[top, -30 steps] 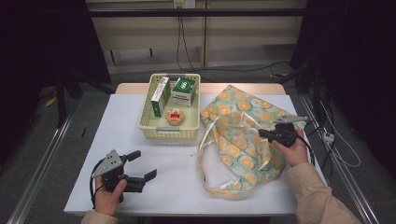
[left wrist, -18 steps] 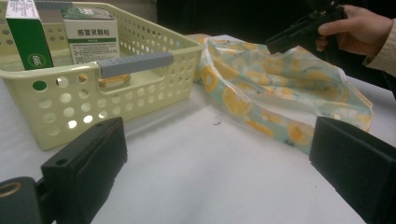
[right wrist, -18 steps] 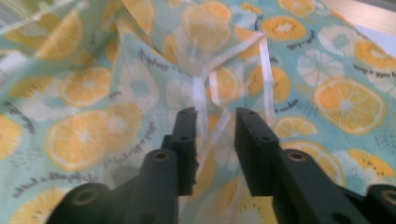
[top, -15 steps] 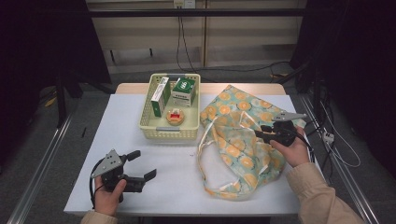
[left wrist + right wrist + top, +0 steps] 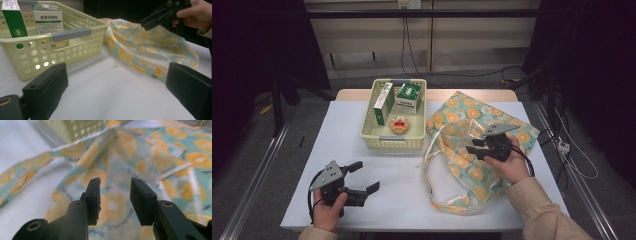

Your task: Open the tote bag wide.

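My right gripper point(image 5: 475, 146) hung over the orange-print bag point(image 5: 472, 165) with its fingers point(image 5: 93, 200) parted to a middling gap; they had just been opening, and nothing sat between them, only cloth showing behind. The bag lay crumpled on the right half of the tabletop point(image 5: 362, 165), its near edge rucked up into a loose mouth, its far left corner just beside the yellow basket point(image 5: 393, 142). My left gripper point(image 5: 364, 180) rested low at the near left of the tabletop, well apart from the bag, fingers point(image 5: 46, 86) spread wide and empty, aimed at the basket's grey handle point(image 5: 71, 34) and the bag beyond. In the basket stood two green-and-white boxes point(image 5: 408, 98) and a small round tin point(image 5: 399, 125). To open the bag well, I judged I should pinch a single layer at the rim, not the bunched fold, and lift gently so the mouth gapes toward the basket.
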